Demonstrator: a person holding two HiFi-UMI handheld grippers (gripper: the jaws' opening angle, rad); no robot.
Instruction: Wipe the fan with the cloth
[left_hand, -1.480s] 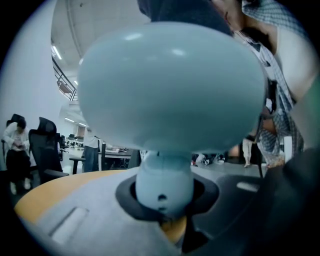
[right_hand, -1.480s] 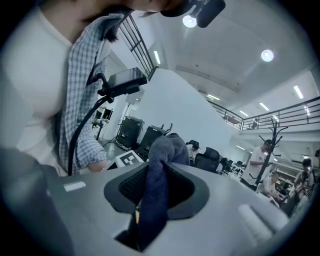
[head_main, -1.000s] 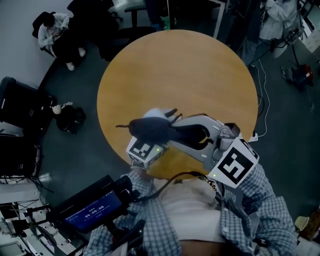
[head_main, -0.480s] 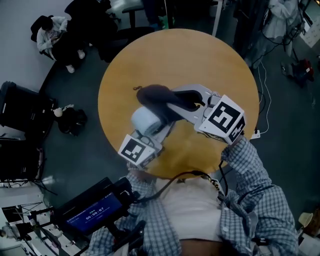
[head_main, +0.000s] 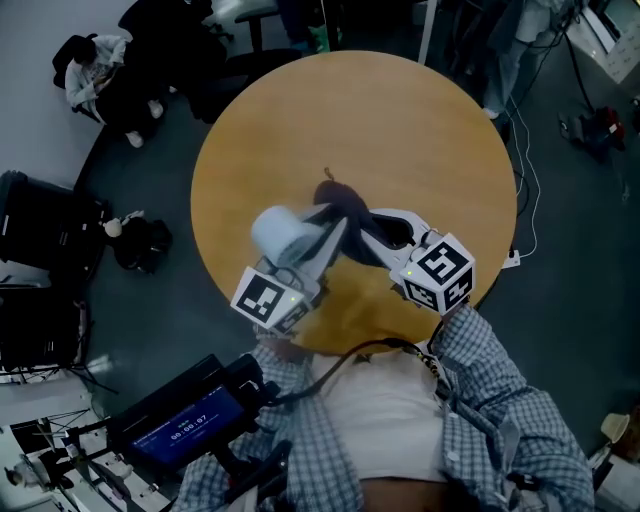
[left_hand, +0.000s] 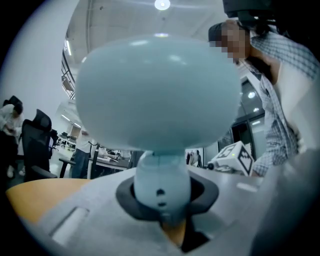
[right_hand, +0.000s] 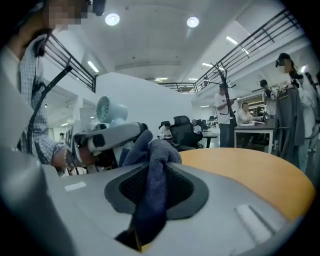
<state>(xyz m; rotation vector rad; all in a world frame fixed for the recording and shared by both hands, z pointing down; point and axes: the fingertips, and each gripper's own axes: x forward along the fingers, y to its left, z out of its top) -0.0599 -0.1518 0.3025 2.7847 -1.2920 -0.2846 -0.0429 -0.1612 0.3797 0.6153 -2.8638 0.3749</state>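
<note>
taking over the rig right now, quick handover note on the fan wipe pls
Left gripper: shut on the neck of the small pale blue fan, holding it up off the round wooden table.
Right gripper: shut on the dark blue cloth, whose bunched end sticks out past the gripper.
Where: the cloth is right beside the fan's head, above the table; whether they touch is unclear.
Done: both things are in hand and close together.
Left: wipe over the fan. How much is already wiped can't be told.

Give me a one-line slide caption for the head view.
Over a round wooden table, the left gripper grips a pale blue fan; the right gripper holds a dark cloth beside it.
</note>
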